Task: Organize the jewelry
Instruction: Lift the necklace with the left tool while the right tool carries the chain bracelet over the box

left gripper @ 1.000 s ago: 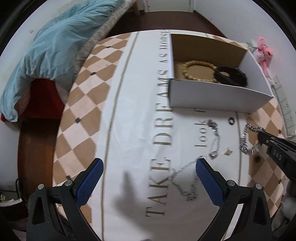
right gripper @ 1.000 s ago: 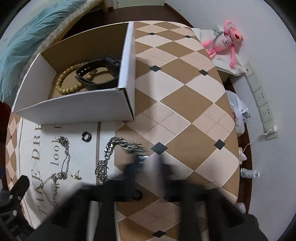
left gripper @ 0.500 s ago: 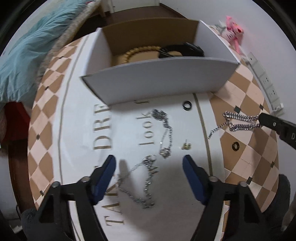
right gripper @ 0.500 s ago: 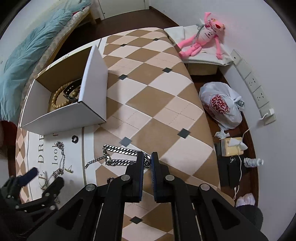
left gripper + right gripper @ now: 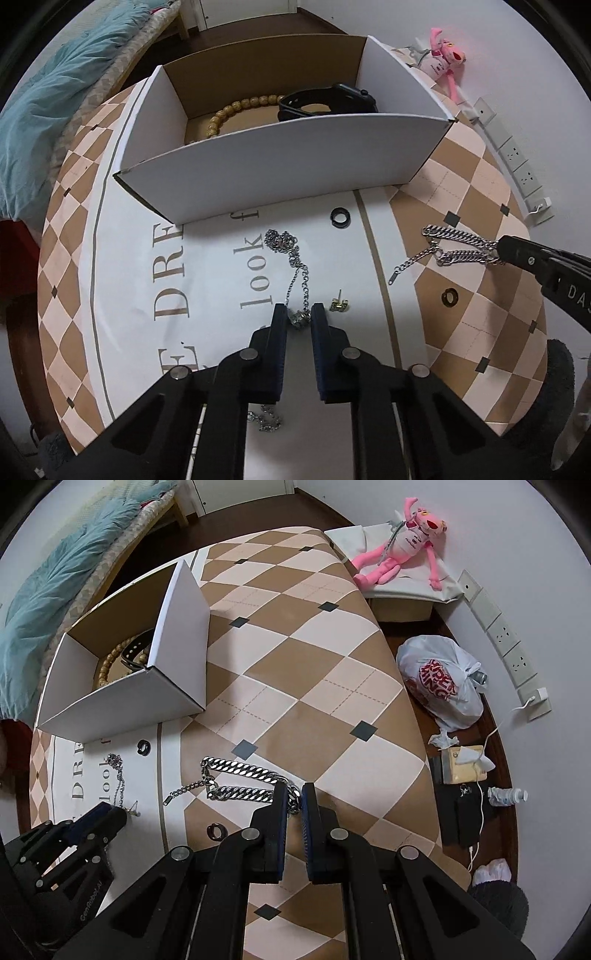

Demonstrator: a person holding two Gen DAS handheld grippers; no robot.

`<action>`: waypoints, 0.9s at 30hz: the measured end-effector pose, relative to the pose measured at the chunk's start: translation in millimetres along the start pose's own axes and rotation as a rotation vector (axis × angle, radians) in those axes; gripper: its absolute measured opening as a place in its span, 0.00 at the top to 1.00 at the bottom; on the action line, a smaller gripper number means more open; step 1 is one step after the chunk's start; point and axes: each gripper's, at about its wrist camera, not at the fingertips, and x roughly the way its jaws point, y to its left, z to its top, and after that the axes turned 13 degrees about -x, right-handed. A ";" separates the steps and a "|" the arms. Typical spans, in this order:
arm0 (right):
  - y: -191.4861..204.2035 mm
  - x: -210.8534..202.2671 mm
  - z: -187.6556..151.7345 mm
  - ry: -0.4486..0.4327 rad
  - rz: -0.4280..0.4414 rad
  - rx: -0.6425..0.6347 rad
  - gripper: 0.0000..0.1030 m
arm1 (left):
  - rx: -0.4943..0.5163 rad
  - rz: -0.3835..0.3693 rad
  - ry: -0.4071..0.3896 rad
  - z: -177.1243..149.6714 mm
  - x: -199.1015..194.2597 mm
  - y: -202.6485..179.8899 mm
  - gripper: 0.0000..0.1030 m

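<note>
**Both grippers pinch chains on the lettered tablecloth**

The left gripper point(image 5: 299, 320) has its blue-padded jaws drawn narrow around the small pendant point(image 5: 300, 318) at the end of a thin silver necklace point(image 5: 291, 254), whose chain runs away from the jaws and bunches in a little heap near the box. Just right of the jaws lies a small gold earring point(image 5: 340, 304). A second thin chain point(image 5: 266, 419) shows beneath the gripper body.

The right gripper point(image 5: 293, 797) is closed on one end of a heavy silver curb-link chain point(image 5: 240, 779), which lies doubled on the brown-and-cream checks with its thin tail pointing left. Its body reads "DAS" in the left wrist view; the left gripper's body reads "GenRobot.AI" in the right wrist view.

Near the curb chain a dark ring point(image 5: 216, 830) lies on the checks, and a black ring point(image 5: 340, 218) lies on the white band just before the box.

The tablecloth point(image 5: 129, 295) carries gold lettering, readable in parts as "DRE" and "look".

The white cardboard box point(image 5: 280, 166), brown inside, stands open at the top and holds a wooden bead bracelet point(image 5: 236, 110) and a black watch point(image 5: 328, 101), the two touching.

Beyond the table, a pink plush toy point(image 5: 402, 542) lies on a pale cushion, and a white plastic bag point(image 5: 441, 683) on the floor bears red print reading "SUPER KING".
</note>
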 end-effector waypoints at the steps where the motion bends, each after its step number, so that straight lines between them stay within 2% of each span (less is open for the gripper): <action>1: 0.8 -1.3 -0.1 -0.002 0.004 0.000 0.92 | 0.000 -0.007 -0.004 0.4 -1.4 0.2 0.90; 8: 9.4 -25.4 3.9 -0.039 0.047 -0.009 0.92 | -0.021 -0.061 -0.044 1.8 -29.4 5.5 0.90; 16: 25.0 -72.7 18.7 -0.126 0.131 -0.053 0.92 | -0.079 -0.179 -0.114 15.6 -95.0 24.7 0.90; 21: 34.9 -105.9 35.4 -0.186 0.176 -0.079 0.92 | -0.125 -0.292 -0.148 40.2 -138.0 34.4 0.90; 27: 49.0 -142.1 63.2 -0.258 0.216 -0.116 0.93 | -0.117 -0.345 -0.216 72.0 -176.8 37.6 0.90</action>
